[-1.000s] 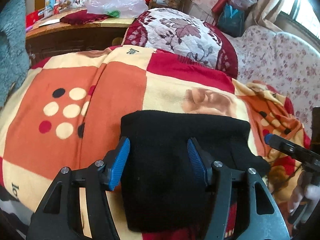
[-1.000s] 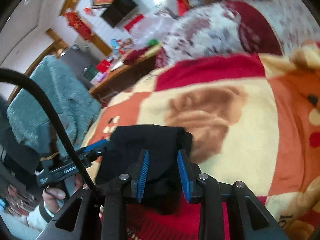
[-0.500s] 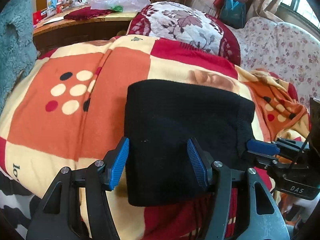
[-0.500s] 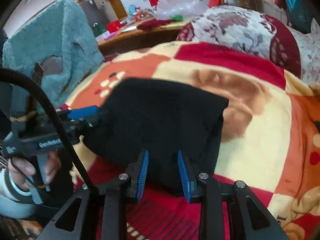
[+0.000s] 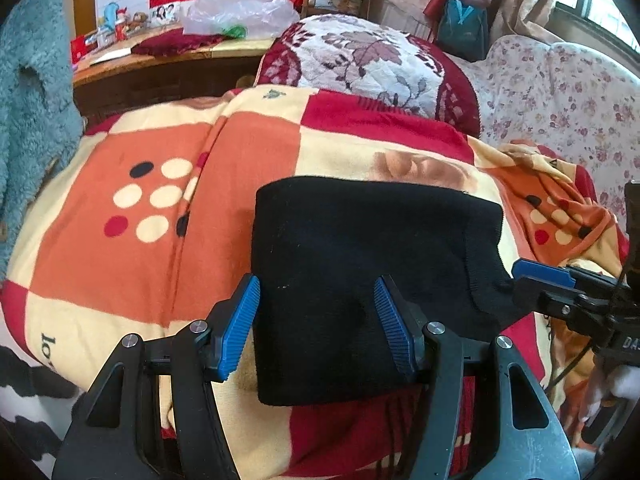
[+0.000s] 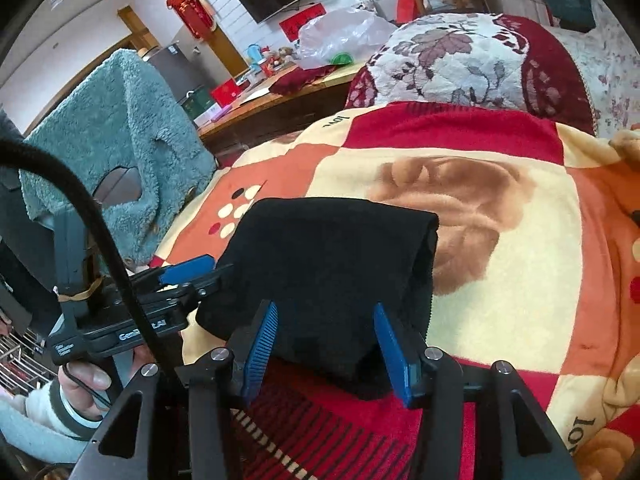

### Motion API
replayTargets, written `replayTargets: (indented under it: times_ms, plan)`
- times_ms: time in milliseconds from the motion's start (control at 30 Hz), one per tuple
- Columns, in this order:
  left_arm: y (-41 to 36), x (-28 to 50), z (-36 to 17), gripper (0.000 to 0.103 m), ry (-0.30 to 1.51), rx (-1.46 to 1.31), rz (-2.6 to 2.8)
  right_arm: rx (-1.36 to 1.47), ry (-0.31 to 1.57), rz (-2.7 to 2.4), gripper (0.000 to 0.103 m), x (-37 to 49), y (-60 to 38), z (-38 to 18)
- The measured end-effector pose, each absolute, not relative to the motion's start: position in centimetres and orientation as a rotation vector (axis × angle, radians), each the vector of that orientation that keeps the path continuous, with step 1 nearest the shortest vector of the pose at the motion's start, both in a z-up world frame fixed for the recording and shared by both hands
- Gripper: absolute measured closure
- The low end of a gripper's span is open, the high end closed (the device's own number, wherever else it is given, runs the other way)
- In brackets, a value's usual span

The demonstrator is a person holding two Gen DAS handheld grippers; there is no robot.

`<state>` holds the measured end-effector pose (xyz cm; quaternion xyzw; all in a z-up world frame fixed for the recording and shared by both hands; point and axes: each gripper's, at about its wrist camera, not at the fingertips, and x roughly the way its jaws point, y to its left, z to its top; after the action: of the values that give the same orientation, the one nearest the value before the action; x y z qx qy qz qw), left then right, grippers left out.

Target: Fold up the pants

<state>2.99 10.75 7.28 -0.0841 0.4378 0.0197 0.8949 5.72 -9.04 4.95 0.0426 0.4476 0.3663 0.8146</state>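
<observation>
The black pants lie folded into a compact, thick rectangle on the patterned blanket, near its front edge, over the red and cream squares. The stack looks neat, with straight sides and a rounded fold along the far edge, so the task appears close to finished; what remains is probably only a last pat or letting go.

The left gripper sits at the near left part of the bundle with its blue fingers spread wide. The left pad stands just off the pants' left edge and the right pad is over the cloth, so nothing is pinched between them; it is released. Its position suggests it is placed to square the near corner or steady the stack, not to lift it.

The right gripper is at the near right corner. In its own view the jaws stand apart, with the corner of the cloth lying between the 2 pads without being squeezed. In the left wrist view its tips reach the right edge of the pants at the corner, apparently touching it, though contact is hard to confirm. It too reads as released.

Having both tools at the 2 near corners makes sense: from there the bundle can be kept aligned while the thick layers settle.

Behind the blanket a leaf-patterned cushion rests well apart from the work.
</observation>
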Motion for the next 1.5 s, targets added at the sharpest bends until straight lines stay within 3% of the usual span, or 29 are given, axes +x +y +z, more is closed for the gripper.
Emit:
replayTargets:
  times_ms: [133,267,667,833,1000,1300,1500]
  plan:
    - [11.1,2.9,7.6,0.044,0.902,-0.193,0.015,0.103,0.955,0.742,0.047,6.1,-9.6,4.8]
    - [12.9,3.1,7.4,0.043,0.915,-0.226,0.001,0.178,1.023,0.706,0.030,7.4,-10.9,3.2]
    - [15.7,5.0,4.3,0.036,0.993,-0.448,-0.125,0.419,1.103,0.831,0.028,10.8,-11.5,-1.9]
    - [13.0,5.2,3.9,0.035,0.992,-0.337,-0.125,0.387,1.078,0.872,0.041,10.6,-10.2,-2.1]
    - [12.3,5.1,5.7,0.052,0.957,-0.299,-0.141,0.395,1.049,0.878,0.053,10.4,-10.6,-1.2]
    - [9.4,8.2,9.6,0.053,0.878,-0.249,-0.206,0.386,0.939,0.841,0.055,11.7,-12.8,3.6]
    - [6.9,12.9,9.5,0.053,0.882,-0.232,-0.238,0.372,0.912,0.768,0.055,14.8,-14.9,5.0]
